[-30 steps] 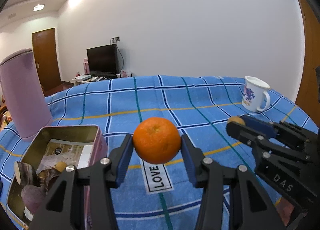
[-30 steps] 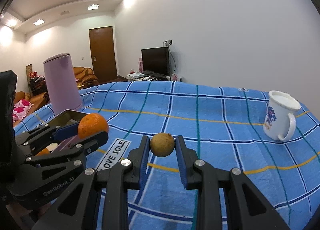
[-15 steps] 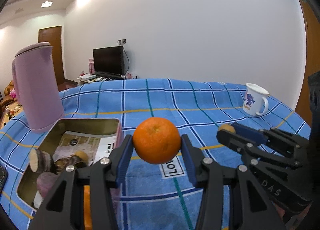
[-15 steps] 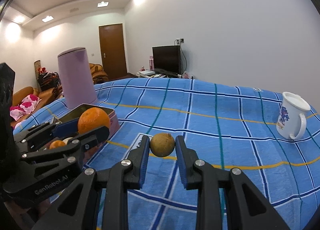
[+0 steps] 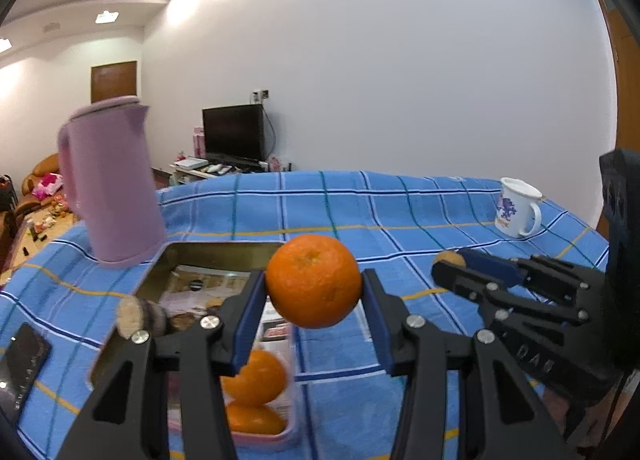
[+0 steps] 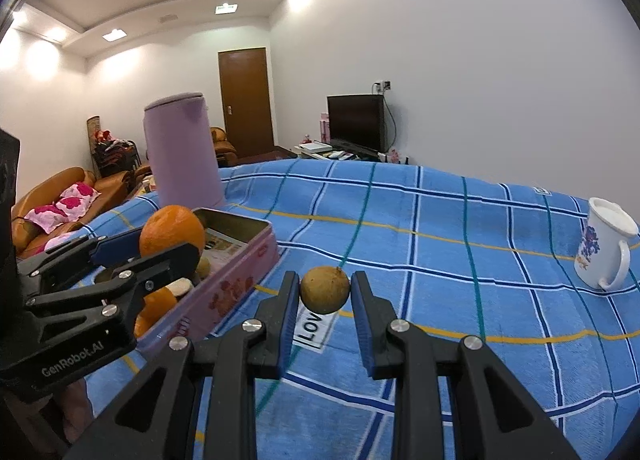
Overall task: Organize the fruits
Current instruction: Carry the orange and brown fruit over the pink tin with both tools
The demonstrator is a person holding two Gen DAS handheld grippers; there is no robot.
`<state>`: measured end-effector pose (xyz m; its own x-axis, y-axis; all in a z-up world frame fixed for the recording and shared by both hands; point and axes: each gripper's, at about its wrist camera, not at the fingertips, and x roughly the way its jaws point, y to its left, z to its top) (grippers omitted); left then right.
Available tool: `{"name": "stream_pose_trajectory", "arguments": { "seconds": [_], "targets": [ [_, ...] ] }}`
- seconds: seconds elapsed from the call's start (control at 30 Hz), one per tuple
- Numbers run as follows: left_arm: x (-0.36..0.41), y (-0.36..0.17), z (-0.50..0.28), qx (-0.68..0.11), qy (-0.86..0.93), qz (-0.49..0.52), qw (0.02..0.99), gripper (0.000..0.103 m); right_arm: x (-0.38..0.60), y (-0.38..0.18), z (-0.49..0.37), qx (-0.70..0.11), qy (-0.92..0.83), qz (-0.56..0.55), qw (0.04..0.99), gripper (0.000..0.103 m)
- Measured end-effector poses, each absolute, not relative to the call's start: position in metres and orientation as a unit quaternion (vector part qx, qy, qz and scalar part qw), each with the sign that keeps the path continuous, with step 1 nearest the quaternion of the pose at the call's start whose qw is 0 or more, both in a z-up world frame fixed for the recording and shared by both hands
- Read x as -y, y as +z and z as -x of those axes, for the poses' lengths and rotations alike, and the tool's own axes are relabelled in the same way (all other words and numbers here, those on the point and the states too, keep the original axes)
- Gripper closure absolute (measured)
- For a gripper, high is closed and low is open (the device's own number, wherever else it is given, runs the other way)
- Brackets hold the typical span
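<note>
Two fruits aloft at once: an orange point(image 5: 313, 281) pinched between the blue pads of the left tongs point(image 5: 313, 284), above the near right corner of the open tin point(image 6: 236, 256), and a small brown fruit point(image 6: 324, 289) clamped in the narrow right tongs point(image 6: 324, 292), off to the right of the tin over the blue checked cloth point(image 6: 440, 244). Probably light and firm, the orange, with a pebbled skin that gives the pads some bite; round, though, so best gripped across its widest part, as here, lest it squirt out. Likely harder and smoother, the brown one (a longan, perhaps; hard to tell), tiny enough to roll away once released, so better set low inside the tin than dropped. Already in the tin: two more oranges point(image 5: 256, 380) near the front, a cut purple-skinned piece point(image 5: 140, 316) on the left and printed paper lining the bottom. Little free room at the near end, more at the far end. Close behind the tin, a tall pink jug point(image 5: 110, 184), easy to knock on a far reach. A dark phone point(image 5: 22, 364) lies at the near left, and a white mug point(image 6: 606, 248) stands well apart at the far right, out of the way. Between the two tongs not much gap, so some risk of a clash over the tin.
</note>
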<state>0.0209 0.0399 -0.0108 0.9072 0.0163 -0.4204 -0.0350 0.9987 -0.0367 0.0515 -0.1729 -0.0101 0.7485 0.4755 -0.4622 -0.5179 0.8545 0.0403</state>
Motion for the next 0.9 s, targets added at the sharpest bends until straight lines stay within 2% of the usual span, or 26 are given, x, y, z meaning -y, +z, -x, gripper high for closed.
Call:
{"name": "stream_pose_trajectory", "arguments": {
  "seconds": [0.9],
  "targets": [
    [-0.127,-0.006,0.013,-0.226,0.102,0.048,0.968,0.053,0.093,0.01,-0.027,-0.219,0.35,0.064,0.908,0.075]
  ]
}}
